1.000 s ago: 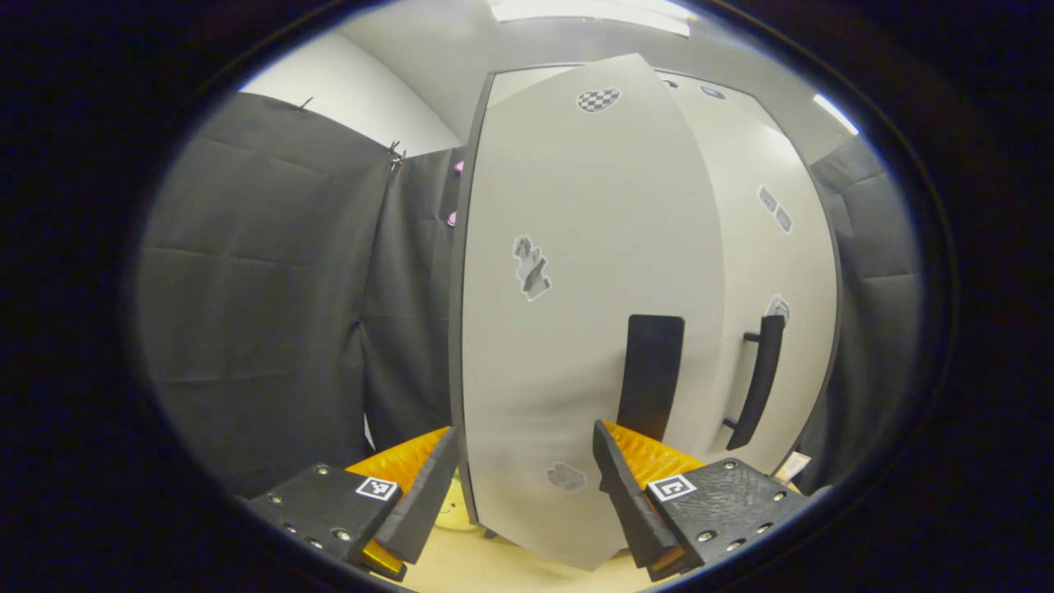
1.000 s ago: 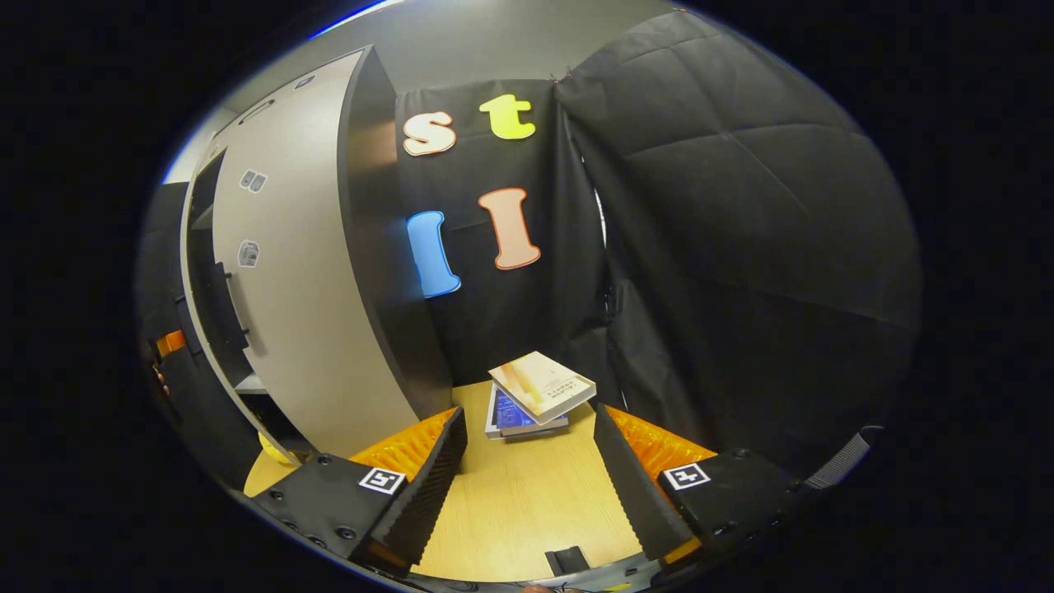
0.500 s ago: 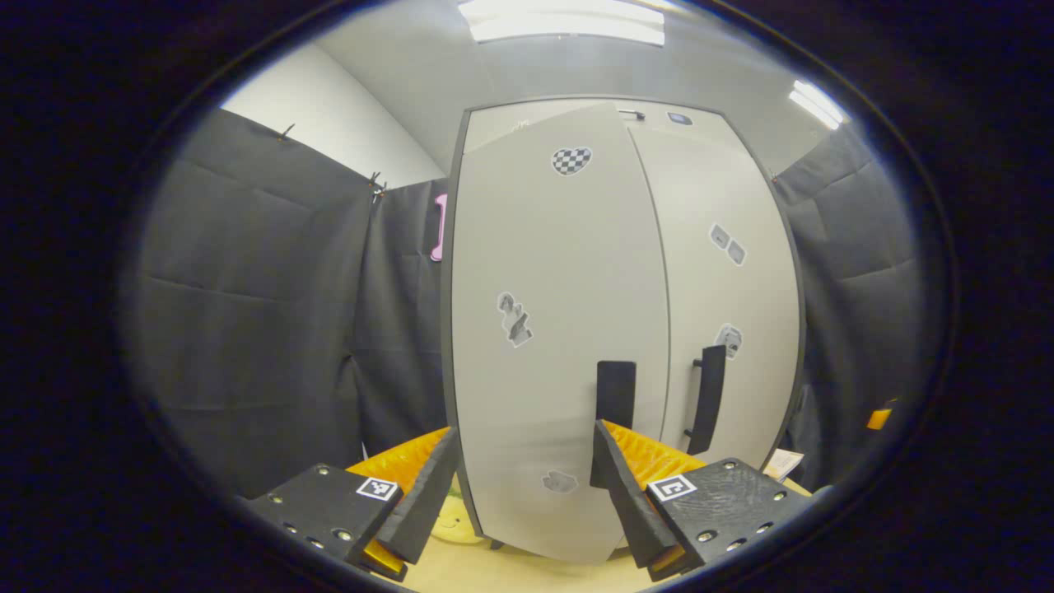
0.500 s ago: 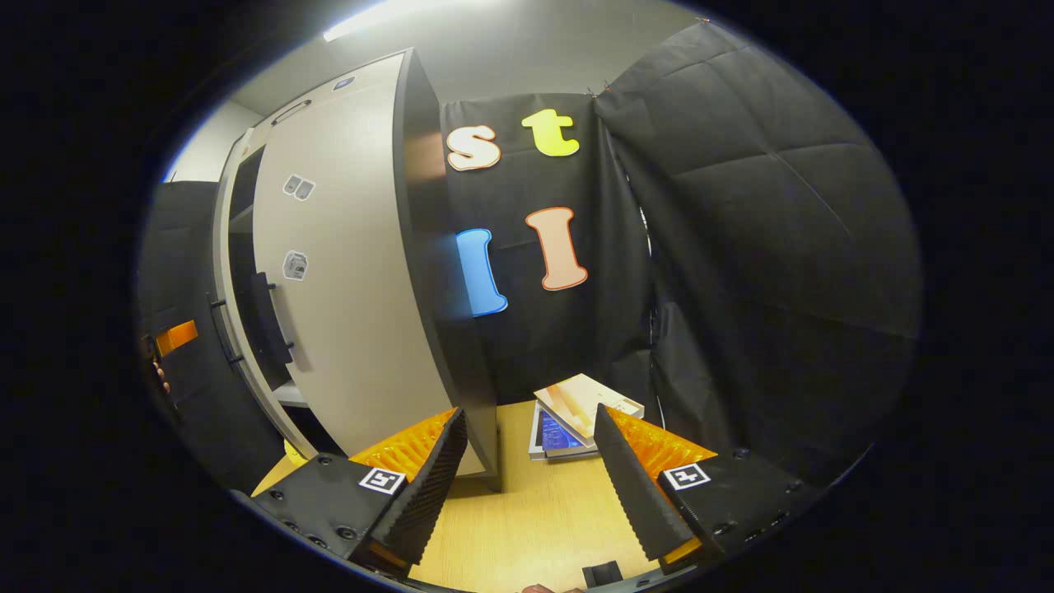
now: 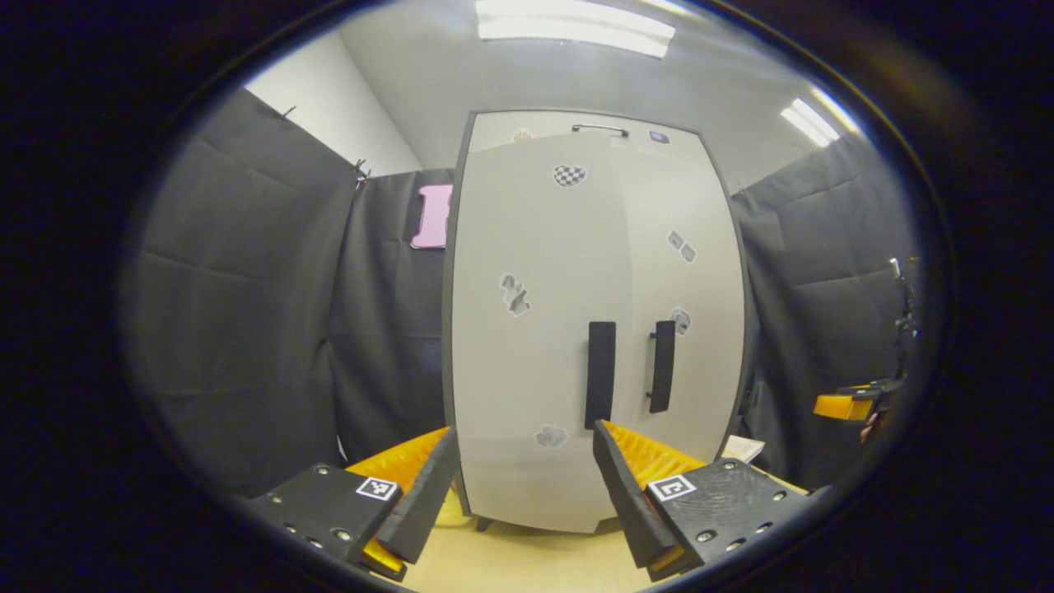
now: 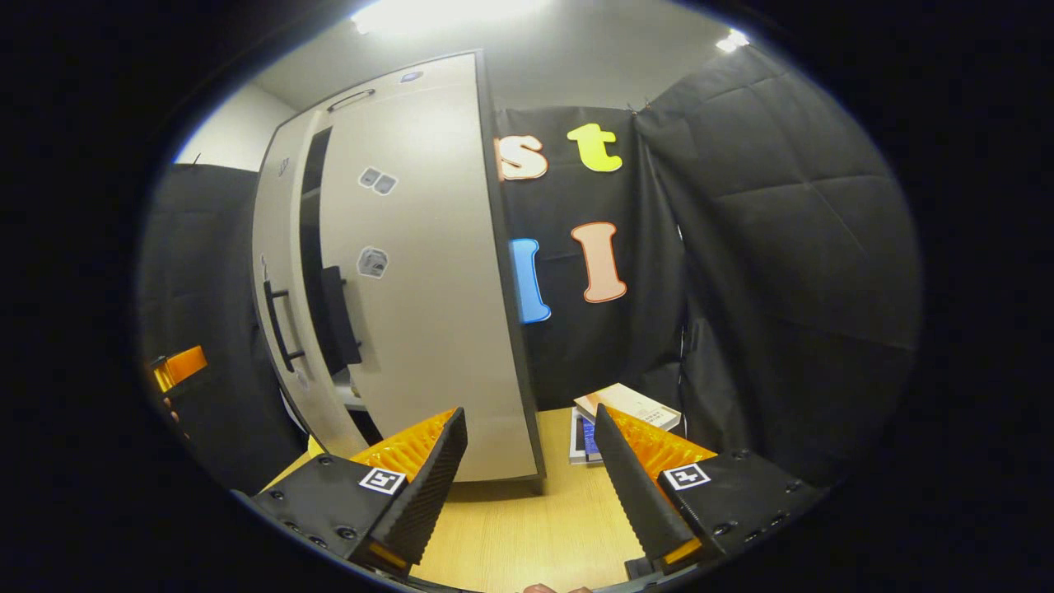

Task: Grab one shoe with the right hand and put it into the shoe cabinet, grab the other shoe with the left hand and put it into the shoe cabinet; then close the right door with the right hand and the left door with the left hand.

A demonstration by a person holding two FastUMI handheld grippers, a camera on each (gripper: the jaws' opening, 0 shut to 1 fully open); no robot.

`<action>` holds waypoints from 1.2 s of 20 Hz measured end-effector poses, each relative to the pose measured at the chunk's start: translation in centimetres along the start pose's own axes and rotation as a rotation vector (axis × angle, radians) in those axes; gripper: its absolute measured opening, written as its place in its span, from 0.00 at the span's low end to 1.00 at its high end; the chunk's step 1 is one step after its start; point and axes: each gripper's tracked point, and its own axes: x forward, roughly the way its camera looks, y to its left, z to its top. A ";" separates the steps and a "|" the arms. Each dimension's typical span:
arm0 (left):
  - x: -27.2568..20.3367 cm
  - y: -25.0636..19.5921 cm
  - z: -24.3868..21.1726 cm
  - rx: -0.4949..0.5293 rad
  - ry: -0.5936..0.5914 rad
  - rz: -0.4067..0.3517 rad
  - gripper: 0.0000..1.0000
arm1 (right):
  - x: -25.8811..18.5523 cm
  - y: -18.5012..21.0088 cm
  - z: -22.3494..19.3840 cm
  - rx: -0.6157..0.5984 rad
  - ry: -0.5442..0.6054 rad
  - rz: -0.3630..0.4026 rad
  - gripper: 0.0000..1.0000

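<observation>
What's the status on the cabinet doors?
Both claws open, empty: left claw, right claw. Cabinet's left door and right door nearly shut; dark gap between them. Nothing blocking seen.

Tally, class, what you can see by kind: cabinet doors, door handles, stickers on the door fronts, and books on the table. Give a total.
Cabinet doors: 2, left door and right door.
Door handles: 2, left handle and right handle.
Stickers: 5, counted in the left gripper view.
Books: 2, stacked.
Total: 11.
</observation>
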 end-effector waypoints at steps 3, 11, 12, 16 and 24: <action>-1.6 0.7 -0.7 -0.042 -0.001 -0.012 0.91 | -1.3 2.2 -0.9 -0.001 0.008 0.022 0.98; -6.6 3.6 -4.0 -0.050 0.015 0.016 0.90 | -4.9 4.5 -3.5 -0.011 0.000 0.025 0.98; -7.3 3.8 -4.5 -0.061 0.027 0.019 0.91 | -5.4 4.4 -3.6 -0.013 -0.002 0.019 0.98; -9.5 4.6 -6.0 -0.086 0.059 0.024 0.93 | -6.4 3.8 -4.4 -0.019 -0.004 -0.014 0.98; -11.0 5.5 -7.1 -0.125 0.064 0.045 0.91 | -7.8 4.9 -5.2 -0.061 0.007 0.009 0.98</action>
